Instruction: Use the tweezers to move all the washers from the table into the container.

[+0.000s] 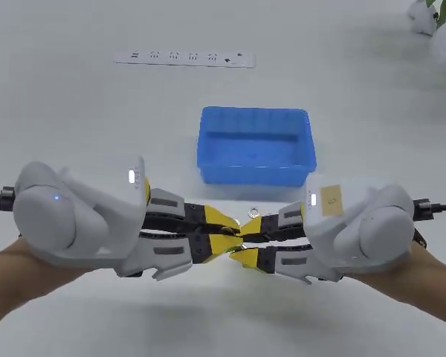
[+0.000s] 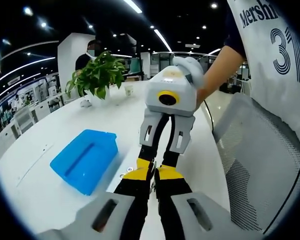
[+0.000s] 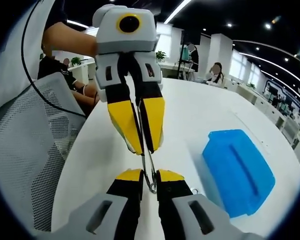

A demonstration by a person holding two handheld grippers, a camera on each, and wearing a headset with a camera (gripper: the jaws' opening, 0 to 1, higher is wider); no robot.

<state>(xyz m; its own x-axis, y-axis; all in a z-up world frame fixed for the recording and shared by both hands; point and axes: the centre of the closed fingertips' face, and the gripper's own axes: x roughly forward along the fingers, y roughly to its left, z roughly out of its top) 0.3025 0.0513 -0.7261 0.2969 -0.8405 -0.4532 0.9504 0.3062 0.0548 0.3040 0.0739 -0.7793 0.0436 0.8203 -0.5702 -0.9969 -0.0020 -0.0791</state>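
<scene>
A broad white desk (image 1: 74, 104) carries everything. Above its near edge two handheld grippers with white bodies, black arms and yellow-tipped jaws point at each other and meet tip to tip. In the head view the left gripper (image 2: 153, 174) comes in from the left and the right gripper (image 3: 150, 176) from the right.

Just beyond their meeting point stands a shallow rectangular blue plastic container (image 1: 256, 172), upright with its opening upward. Farther back a long white power strip (image 1: 184, 58) lies flat on the desk, well apart from the container. A leafy green potted plant (image 2: 97, 75) stands at the desk's far corner. A grey mesh office chair (image 2: 260, 160) stands at the desk's edge beside the person.

A pair of thin silver metal tweezers (image 3: 149, 170) bridges the two grippers. In the right gripper view the left gripper's jaws are pressed together on the tweezers, which run out past their yellow tips. The tweezers' end lies in the narrow gap between the right gripper's own jaws. I cannot tell whether those jaws actually pinch it.

One small silver metal washer (image 1: 253, 213) lies flat on the desk between the container's near wall and the joined jaw tips, just beside the tips and outside the container.
</scene>
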